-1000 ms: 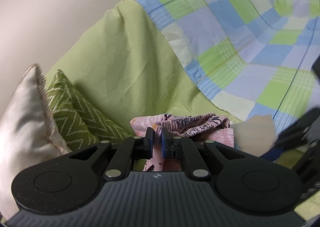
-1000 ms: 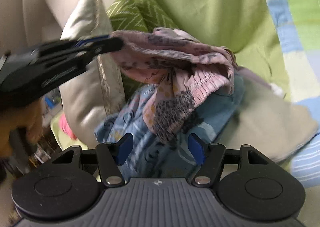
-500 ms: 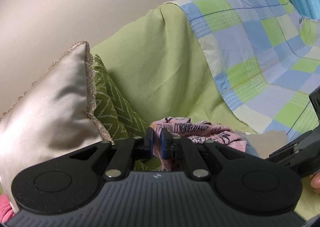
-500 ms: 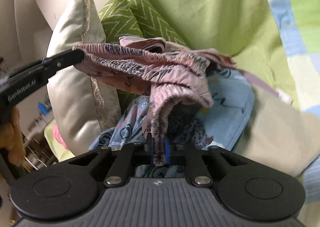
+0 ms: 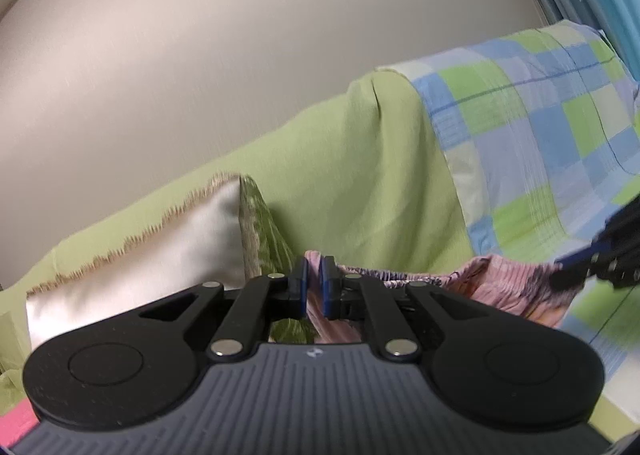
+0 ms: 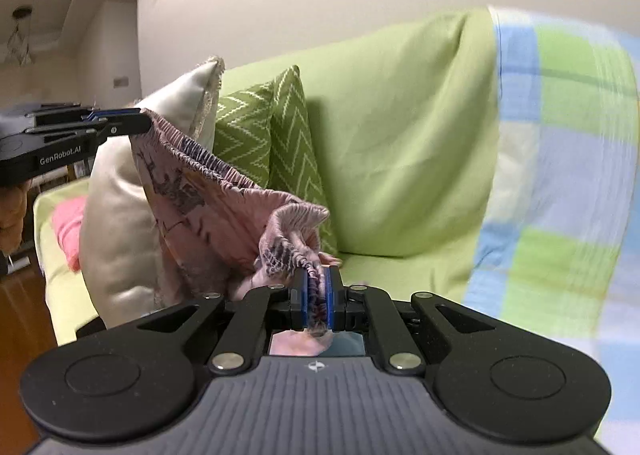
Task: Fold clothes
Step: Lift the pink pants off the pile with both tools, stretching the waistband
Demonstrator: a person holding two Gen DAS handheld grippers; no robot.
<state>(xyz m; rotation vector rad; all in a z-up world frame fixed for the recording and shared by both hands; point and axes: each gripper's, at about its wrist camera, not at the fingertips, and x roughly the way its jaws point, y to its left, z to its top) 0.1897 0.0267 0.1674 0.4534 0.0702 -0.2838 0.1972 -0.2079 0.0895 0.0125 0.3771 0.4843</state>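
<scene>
L wrist view: left gripper, black w/ blue pads, is clenched on one end of the pink patterned garment with a gathered elastic waistband; a strip of the cloth shows between the pads and hangs below them. The garment runs off to the right, up in the air in front of the sofa draped in a plain light-green cover, to where the right gripper comes in from the frame edge, blurred, its tip at the cloth. Behind: cream satin cushion with fringed trim and, touching it on its right, a green cushion with a white zigzag pattern, both leaning on the sofa back. A blue, green and lilac checked blanket covers the sofa's right part. Plain beige wall above.

R wrist view: right gripper pinches the bunched waistband tight, cloth packed between the pads. The garment stretches up-left, waistband edge on top, to the left gripper, also closed on it. Garment is held off the seat, in front of the cream cushion and zigzag cushion. Green cover mid-frame, checked blanket at right, blurred. A pink item lies on the seat far left; can't tell what it is.
</scene>
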